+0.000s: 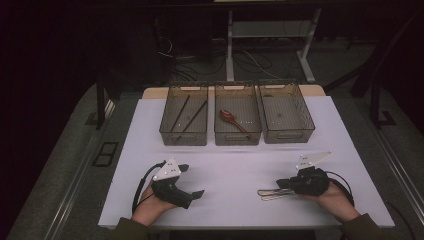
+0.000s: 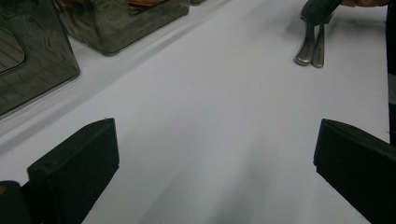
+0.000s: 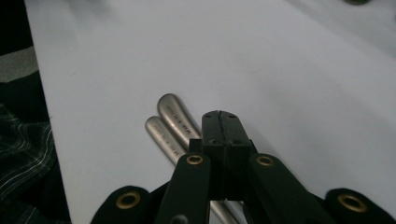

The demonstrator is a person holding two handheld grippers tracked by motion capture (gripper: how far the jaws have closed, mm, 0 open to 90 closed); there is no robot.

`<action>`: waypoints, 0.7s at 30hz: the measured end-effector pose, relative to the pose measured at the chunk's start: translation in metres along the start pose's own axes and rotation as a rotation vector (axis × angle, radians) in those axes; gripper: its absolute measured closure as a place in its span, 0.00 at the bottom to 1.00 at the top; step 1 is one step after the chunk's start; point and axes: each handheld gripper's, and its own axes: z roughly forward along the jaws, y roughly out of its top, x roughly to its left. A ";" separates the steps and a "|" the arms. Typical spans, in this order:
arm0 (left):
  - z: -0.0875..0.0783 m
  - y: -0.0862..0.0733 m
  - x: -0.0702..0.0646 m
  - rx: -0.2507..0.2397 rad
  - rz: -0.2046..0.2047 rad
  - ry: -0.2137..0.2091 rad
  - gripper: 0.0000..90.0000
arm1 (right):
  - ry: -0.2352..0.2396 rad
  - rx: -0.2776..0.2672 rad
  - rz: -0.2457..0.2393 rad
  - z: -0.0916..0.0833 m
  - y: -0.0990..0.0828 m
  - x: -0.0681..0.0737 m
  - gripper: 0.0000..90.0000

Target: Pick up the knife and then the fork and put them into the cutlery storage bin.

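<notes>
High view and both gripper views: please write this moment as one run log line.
left gripper: open, idle on table | right gripper: shut over two metal handles, grip unclear | bins: chopsticks, spoon

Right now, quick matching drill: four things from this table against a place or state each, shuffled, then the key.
1. chopsticks
2. wooden spoon
3. metal utensils
4. left tool

A. jaws wide open
B. in the middle bin
C. on the white table, at the right tool
D. in the left bin

Pairs: 1-D, 2-B, 3-C, 4-A
</notes>
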 end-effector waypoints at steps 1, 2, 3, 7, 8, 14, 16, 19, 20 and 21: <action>0.000 0.000 0.000 0.002 0.000 -0.001 0.00 | 0.005 0.003 -0.005 0.001 0.000 0.002 0.99; 0.000 0.000 0.000 -0.001 0.000 -0.001 0.00 | 0.012 0.004 -0.009 0.002 0.000 0.004 0.98; 0.000 0.000 0.000 0.002 -0.001 -0.001 0.00 | 0.015 0.003 -0.016 0.003 0.000 0.004 0.98; 0.000 0.000 0.000 0.003 0.001 -0.002 0.00 | 0.037 0.010 -0.037 0.008 0.001 0.009 0.98; 0.000 0.000 0.000 0.003 0.000 -0.001 0.00 | 0.040 0.018 -0.046 0.010 0.001 0.011 0.99; 0.001 0.000 -0.001 0.002 0.001 -0.003 0.00 | 0.054 0.031 -0.073 0.021 0.005 0.019 0.99; 0.001 0.000 -0.001 0.002 0.001 -0.003 0.00 | 0.058 0.038 -0.085 0.025 0.006 0.022 0.99; 0.001 0.000 0.000 0.003 0.001 -0.003 0.00 | 0.063 0.048 -0.095 0.030 0.007 0.025 0.99; 0.001 0.000 0.000 0.002 0.000 -0.004 0.00 | 0.060 0.051 -0.105 0.031 0.007 0.025 0.99; 0.001 0.000 0.000 0.003 0.001 -0.004 0.00 | 0.057 0.055 -0.110 0.032 0.007 0.025 0.99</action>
